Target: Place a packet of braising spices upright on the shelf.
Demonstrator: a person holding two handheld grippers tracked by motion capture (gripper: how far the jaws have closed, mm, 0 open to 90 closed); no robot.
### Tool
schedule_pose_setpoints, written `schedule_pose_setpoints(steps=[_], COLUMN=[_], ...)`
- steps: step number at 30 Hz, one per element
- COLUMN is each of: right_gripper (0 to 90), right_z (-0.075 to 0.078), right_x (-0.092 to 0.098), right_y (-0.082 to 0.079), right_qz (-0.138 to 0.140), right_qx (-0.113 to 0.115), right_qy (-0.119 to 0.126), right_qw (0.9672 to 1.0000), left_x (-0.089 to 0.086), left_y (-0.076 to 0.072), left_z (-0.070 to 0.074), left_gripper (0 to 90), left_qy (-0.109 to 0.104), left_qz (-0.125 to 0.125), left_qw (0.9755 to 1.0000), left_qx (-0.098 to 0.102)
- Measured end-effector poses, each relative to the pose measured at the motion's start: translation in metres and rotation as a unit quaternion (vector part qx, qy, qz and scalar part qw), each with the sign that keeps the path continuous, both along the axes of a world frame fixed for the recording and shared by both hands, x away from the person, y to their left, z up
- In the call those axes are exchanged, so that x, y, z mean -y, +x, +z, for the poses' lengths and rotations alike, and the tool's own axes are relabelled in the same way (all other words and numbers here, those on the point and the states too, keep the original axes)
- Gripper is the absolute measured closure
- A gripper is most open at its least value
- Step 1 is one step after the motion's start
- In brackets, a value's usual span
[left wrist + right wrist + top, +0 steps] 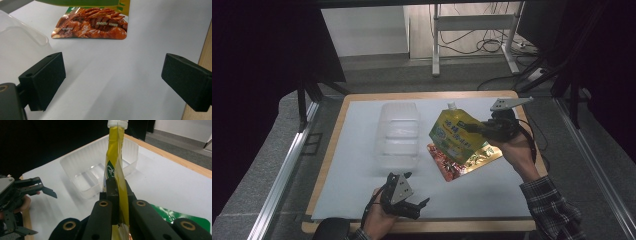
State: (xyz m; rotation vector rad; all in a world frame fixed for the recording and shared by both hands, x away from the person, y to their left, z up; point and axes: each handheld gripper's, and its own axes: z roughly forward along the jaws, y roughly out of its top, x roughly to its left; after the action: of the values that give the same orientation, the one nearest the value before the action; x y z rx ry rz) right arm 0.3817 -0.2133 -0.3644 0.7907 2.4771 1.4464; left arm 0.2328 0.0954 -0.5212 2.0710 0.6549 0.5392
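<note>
The right gripper is clenching the yellow spouted pouch, lifting it off the counter; the left gripper is resting wide apart, grasping nothing.

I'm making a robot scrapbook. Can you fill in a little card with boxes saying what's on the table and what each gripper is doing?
Right gripper: shut on the yellow pouch, holding it up off the table
Left gripper: open, holding nothing
Still lying flat: red snack packet
Container: clear plastic tub, left of the pouch
Surface: white sheet on a wooden table
</note>
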Motion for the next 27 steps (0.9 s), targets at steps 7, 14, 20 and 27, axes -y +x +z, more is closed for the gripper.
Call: schedule_pose_setpoints(steps=[7, 14, 20, 27], right_gripper=[88.7, 88.7, 88.8, 88.7], right_z=[0.001, 0.003, 0.006, 0.008], right_x=[-0.006, -0.014, -0.023, -0.03], right_y=[0.009, 0.02, 0.029, 0.038], right_qz=[0.0, 0.006, 0.012, 0.014], right_qx=[0.004, 0.009, 0.015, 0.023], right_qy=[-0.004, -0.006, -0.009, -0.013], right_qw=[1.0, 0.9999, 0.9998, 0.9996], left_x=[-0.006, -0.009, -0.01, -0.011], left_y=[0.0, -0.001, 0.0, 0.0], left_z=[0.001, 0.001, 0.0, 0.0], left_gripper=[5.3, 5.1, 3.5, 2.3], left_qy=[-0.018, -0.021, -0.024, -0.035], left_qz=[0.006, 0.01, 0.014, 0.005], left_qw=[0.9998, 0.9997, 0.9994, 0.9989], left_qx=[-0.005, -0.008, -0.021, -0.031])
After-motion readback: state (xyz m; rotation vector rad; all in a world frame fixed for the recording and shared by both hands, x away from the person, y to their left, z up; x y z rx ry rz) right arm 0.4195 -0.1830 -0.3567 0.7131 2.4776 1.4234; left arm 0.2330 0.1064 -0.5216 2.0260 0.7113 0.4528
